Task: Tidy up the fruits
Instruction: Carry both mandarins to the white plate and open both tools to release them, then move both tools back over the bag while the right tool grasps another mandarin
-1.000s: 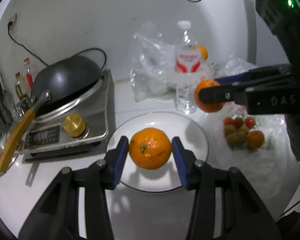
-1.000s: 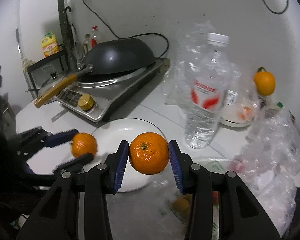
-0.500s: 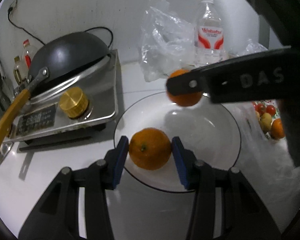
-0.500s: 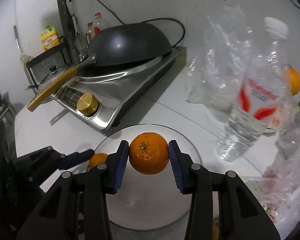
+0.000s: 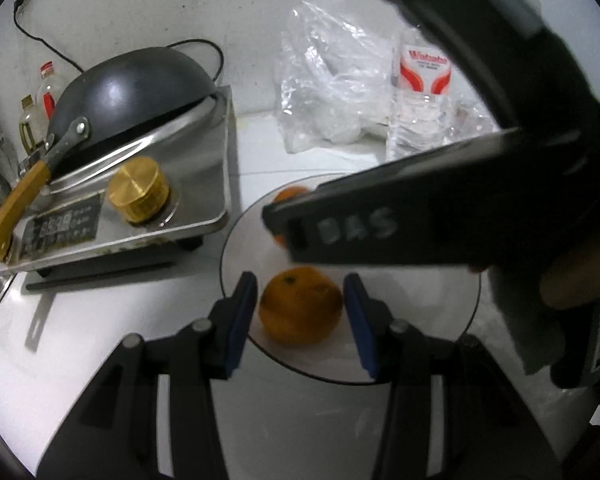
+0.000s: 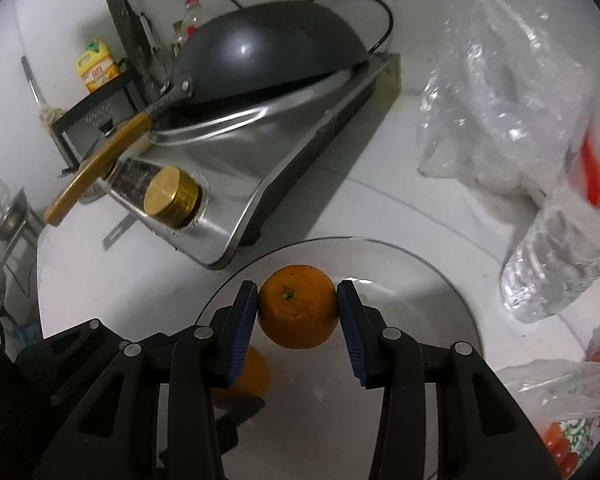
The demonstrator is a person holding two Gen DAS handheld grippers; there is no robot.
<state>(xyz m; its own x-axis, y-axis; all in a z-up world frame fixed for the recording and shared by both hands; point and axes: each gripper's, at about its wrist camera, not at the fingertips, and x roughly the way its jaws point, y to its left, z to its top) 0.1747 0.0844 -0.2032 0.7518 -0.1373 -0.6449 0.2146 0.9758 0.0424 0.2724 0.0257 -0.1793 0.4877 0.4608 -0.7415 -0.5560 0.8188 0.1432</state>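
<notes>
A white plate [image 5: 420,364] lies on the white counter in front of the stove. In the left wrist view an orange [image 5: 300,310] rests on the plate's near left part; my left gripper [image 5: 300,316] stands open around it with small gaps each side. My right gripper [image 6: 297,314] is shut on a second orange [image 6: 298,312] and holds it over the plate [image 6: 440,292]. The right gripper's body crosses the left wrist view and hides most of that second orange [image 5: 288,196]. The first orange [image 6: 252,374] shows partly behind the right gripper's left finger.
A steel stove [image 5: 148,208] with a brass knob [image 5: 140,188] and a black wok [image 5: 128,96] stands to the left. A water bottle [image 6: 572,248] and crumpled plastic bags [image 5: 340,80] stand behind the plate. Small red fruits [image 6: 560,444] lie on plastic at the right.
My left gripper lowered its orange onto the plate and opened off it. My right gripper carried its orange left and down over the plate, crossing above the left one.
</notes>
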